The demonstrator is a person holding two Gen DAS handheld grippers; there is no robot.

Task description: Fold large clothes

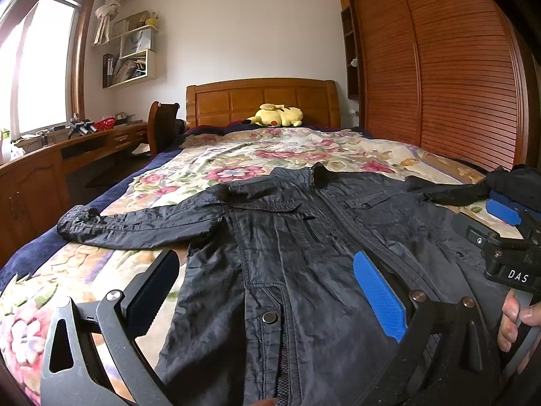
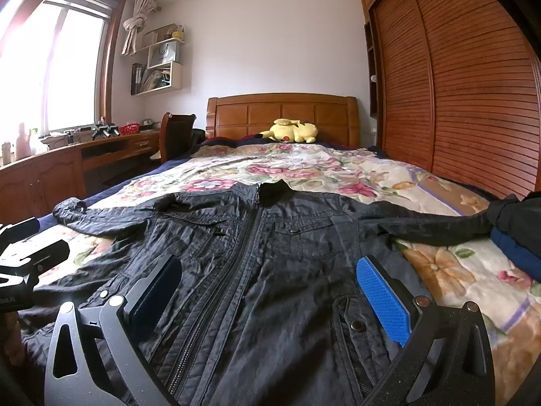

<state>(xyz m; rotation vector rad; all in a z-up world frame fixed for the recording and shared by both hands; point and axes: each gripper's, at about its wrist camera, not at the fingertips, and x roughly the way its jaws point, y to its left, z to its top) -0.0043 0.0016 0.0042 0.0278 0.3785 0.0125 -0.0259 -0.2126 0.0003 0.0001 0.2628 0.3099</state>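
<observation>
Presently one dark jacket point(image 2: 257, 270) lies face up on the floral bedspread point(image 2: 304, 165), zipped, collar toward the headboard point(image 2: 282, 115), both sleeves spread out to the sides. Its right-side sleeve end reaches a dark bundle of clothing point(image 2: 517, 230) at the bed's edge.

Left gripper point(image 1: 267, 291): held low over the jacket's lower left half, pointing slightly downward, jaws fully apart, nothing between them. One finger carries a blue pad point(image 1: 378, 297); the other shows dark.

Right gripper point(image 2: 270, 291): held low over the jacket's lower middle, tilted slightly downward, jaws fully apart, nothing clamped. In the left wrist view a hand point(image 1: 517, 321) grasps its handle at the right edge.

Count: one jacket, two grippers, one hand visible.

Surroundings: one yellow plush toy point(image 2: 290, 132) rests by the headboard. A slatted wooden wardrobe point(image 2: 466, 77) stands right of the bed; a wooden desk point(image 2: 84, 155), one chair point(image 2: 175, 135), wall shelves point(image 2: 159, 64) and a window point(image 2: 57, 67) stand left.
</observation>
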